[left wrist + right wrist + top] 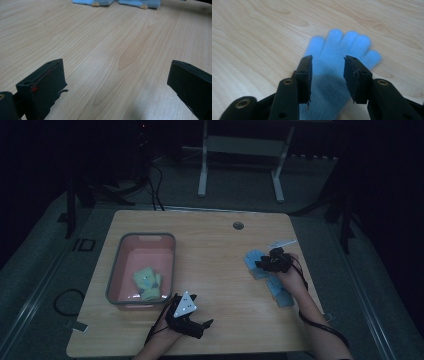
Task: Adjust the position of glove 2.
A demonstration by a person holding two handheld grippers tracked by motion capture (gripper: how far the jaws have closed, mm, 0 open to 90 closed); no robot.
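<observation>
While the room around it lies dark, we see a pale wooden table (215, 250) under the high view, and on its left part a grey-rimmed rectangular plastic bin with a pinkish inside (141, 269). In that bin lie yellow-green knitted gloves (147, 283), bunched toward its near end; how many there are we cannot tell. The rest of the bin's floor is bare.

On the right part of the table we find a light blue knitted glove (339, 52) lying flat, fingers spread. Just beside it, toward the near edge, lies a second light blue glove (280, 292), and a small pale flat item (281, 243) lies just beyond them; what it is we cannot tell.

The right gripper (328, 75) hangs directly over the first blue glove, its black jaws partly apart, one on each side of the palm. We see the glove between them, but the pads do not press on it.

The left gripper (197, 322) sits near the table's front edge, just beside the bin's near right corner, with a grey three-cornered plate (184, 305) on top. In its own view the jaws stand wide apart over bare wood, holding nothing.
</observation>
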